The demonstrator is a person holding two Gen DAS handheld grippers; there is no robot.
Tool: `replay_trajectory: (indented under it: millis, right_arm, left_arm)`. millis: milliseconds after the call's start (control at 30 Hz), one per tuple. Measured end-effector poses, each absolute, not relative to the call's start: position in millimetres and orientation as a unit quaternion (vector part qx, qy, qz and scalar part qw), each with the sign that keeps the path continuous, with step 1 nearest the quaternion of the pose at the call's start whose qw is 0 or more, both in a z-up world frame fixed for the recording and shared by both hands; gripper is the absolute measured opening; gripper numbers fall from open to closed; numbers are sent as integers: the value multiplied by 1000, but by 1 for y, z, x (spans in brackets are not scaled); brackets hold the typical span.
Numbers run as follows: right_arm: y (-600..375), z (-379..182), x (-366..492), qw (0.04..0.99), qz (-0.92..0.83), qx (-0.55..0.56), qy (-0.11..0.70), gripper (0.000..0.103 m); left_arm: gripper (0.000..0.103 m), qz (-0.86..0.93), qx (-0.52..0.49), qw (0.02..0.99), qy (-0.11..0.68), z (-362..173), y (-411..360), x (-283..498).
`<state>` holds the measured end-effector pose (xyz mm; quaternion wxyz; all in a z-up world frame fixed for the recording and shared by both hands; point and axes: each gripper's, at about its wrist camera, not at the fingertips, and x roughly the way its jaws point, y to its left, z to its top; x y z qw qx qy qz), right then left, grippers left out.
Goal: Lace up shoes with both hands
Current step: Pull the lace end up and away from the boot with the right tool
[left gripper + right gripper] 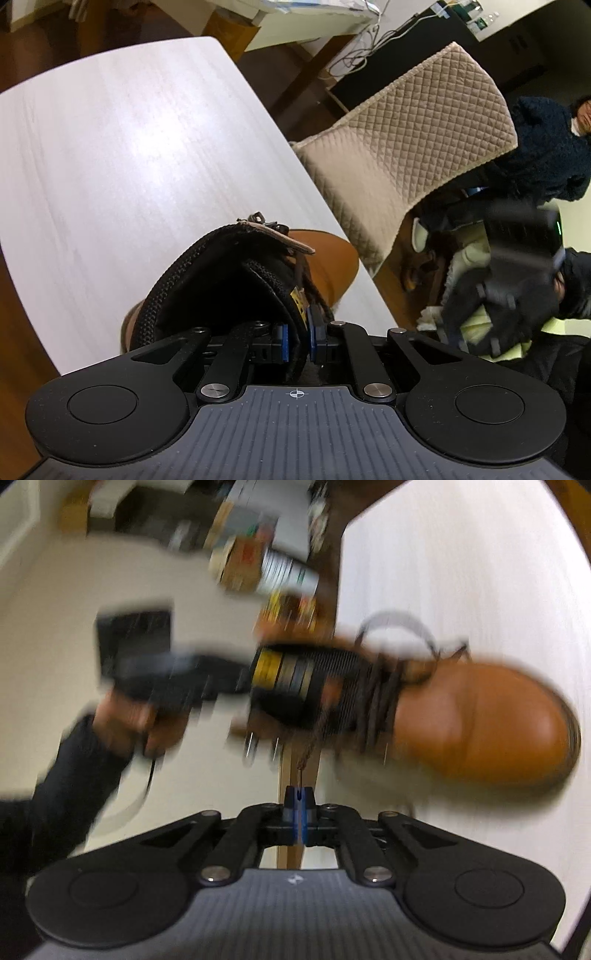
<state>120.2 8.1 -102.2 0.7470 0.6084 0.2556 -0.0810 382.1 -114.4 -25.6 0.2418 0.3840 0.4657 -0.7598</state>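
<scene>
Right gripper fingers clenched on the thin, limp lace tip, left gripper clamps the soft padded collar of the stiff tan boot on the worktop; lace likely slips.

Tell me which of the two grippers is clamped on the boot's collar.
The left gripper: its blue pads grip the black padded collar of the tan boot. The right gripper is shut on the thin tip of the brown lace instead.

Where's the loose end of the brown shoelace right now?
In the right wrist view, the lace end hangs off the table's edge from the tan shoe, its tip pinched in the right tool.
</scene>
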Motion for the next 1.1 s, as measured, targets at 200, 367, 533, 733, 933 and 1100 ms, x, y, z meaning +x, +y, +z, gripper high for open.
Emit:
replay_trajectory:
  millis: [200,367,533,733,933,1100]
  right_arm:
    - [107,-131,115,722,-73,577,376,2]
    - [169,-151,112,695,-92,584,409,2]
    - [204,-160,104,676,-100,598,419,2]
    - [223,-163,100,676,-88,600,419,2]
    - [216,-156,93,697,-97,569,425,2]
    - [211,-154,91,705,-85,565,421,2]
  left_arm:
    - [11,-767,386,255,445,-23,-105,383]
    - [11,-767,390,264,435,-22,-101,382]
    - [12,-768,394,277,421,-20,-95,378]
    - [18,-767,388,304,411,-14,-84,378]
    - [16,-770,337,379,388,43,-48,402]
    - [16,-755,261,444,406,71,31,425]
